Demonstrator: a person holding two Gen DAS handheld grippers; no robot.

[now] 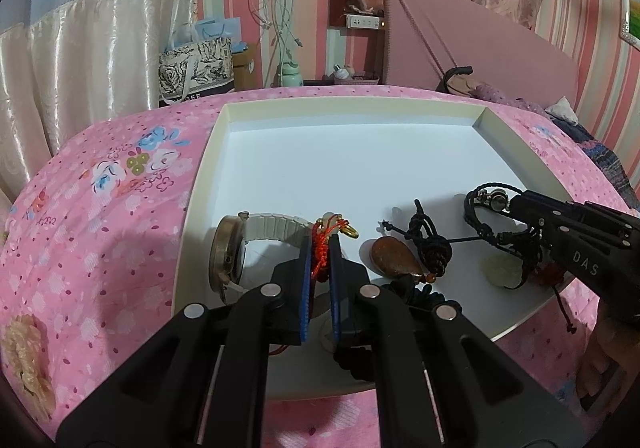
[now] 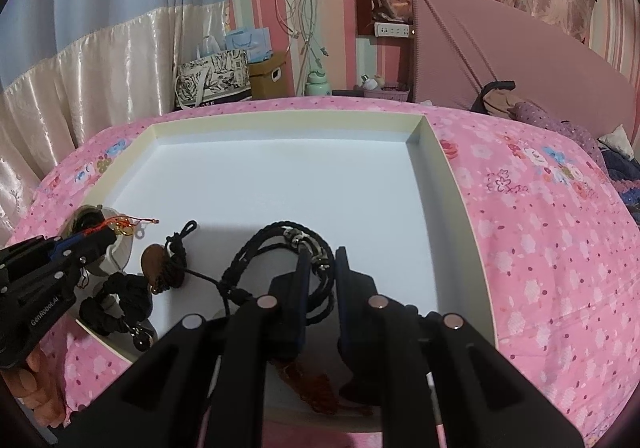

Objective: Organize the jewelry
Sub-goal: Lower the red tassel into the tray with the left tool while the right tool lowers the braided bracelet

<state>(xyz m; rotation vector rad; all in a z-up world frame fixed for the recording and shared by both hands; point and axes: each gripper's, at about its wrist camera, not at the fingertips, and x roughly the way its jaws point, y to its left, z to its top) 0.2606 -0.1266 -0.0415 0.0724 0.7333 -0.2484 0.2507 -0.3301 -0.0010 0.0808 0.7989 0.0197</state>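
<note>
Jewelry lies along the near edge of a shallow white tray (image 1: 224, 152) on a pink floral bedspread (image 1: 100, 208): one watch (image 1: 232, 252) with a pale band, one brown teardrop pendant (image 1: 394, 258) on black cord. The left gripper (image 1: 320, 248) pinches a red-corded charm (image 1: 334, 228) (gold ring at its tip); the right gripper (image 2: 320, 260) is clamped on a black braided bracelet (image 2: 276, 248). Only the left view shows a pale green stone (image 1: 502, 268); only the right, a black scrunchie (image 2: 120, 300)
</note>
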